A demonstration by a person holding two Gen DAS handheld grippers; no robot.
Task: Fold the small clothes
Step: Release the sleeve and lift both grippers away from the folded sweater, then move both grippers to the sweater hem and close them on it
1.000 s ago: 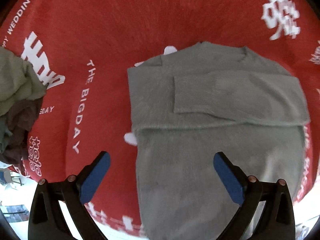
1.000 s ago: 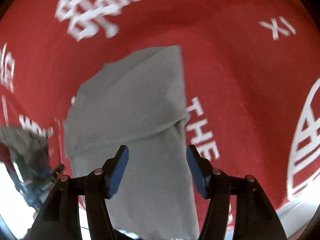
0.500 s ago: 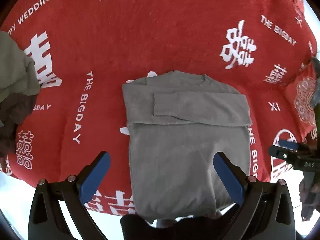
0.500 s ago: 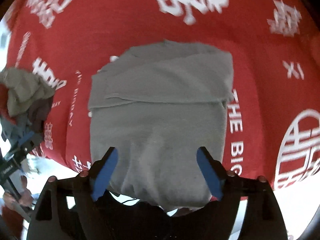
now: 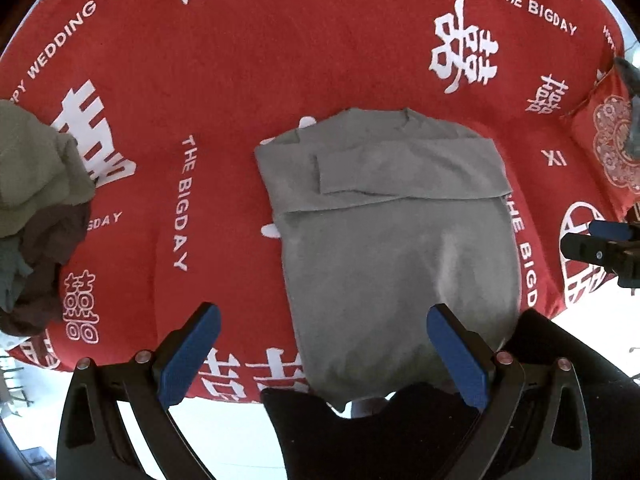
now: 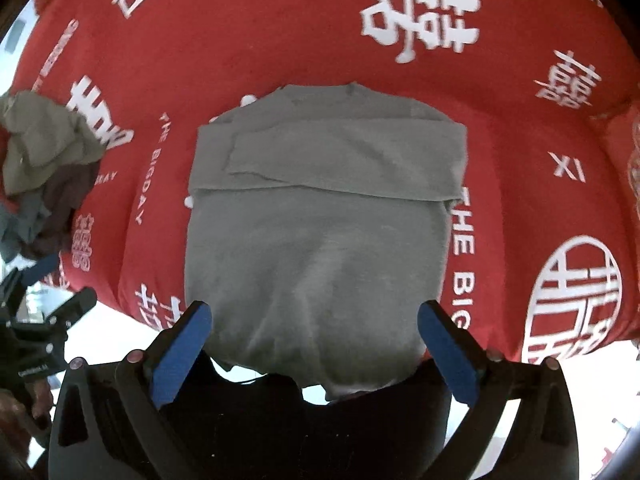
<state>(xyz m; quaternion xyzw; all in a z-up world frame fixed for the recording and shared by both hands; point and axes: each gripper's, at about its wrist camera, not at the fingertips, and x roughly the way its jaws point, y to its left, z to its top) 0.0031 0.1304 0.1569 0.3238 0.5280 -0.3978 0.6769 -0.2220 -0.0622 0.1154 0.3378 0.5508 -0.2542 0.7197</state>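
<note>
A grey sweater (image 5: 392,240) lies flat on the red tablecloth (image 5: 240,80), both sleeves folded across its chest and its hem hanging over the near table edge. It also shows in the right wrist view (image 6: 320,220). My left gripper (image 5: 324,356) is open and empty, held back above the near edge. My right gripper (image 6: 316,356) is open and empty, above the hem. The right gripper also shows in the left wrist view (image 5: 600,246) at the right edge, and the left gripper in the right wrist view (image 6: 48,320).
A pile of unfolded clothes (image 5: 36,208), olive, brown and teal, sits at the left of the table; it also shows in the right wrist view (image 6: 44,168). A red patterned cushion (image 5: 612,148) lies at the far right. The person's dark clothing (image 5: 440,432) is below the edge.
Both grippers have pulled back and up from the sweater, so the whole garment and table edge now show. The right gripper's jaws opened wider. The sweater has not moved.
</note>
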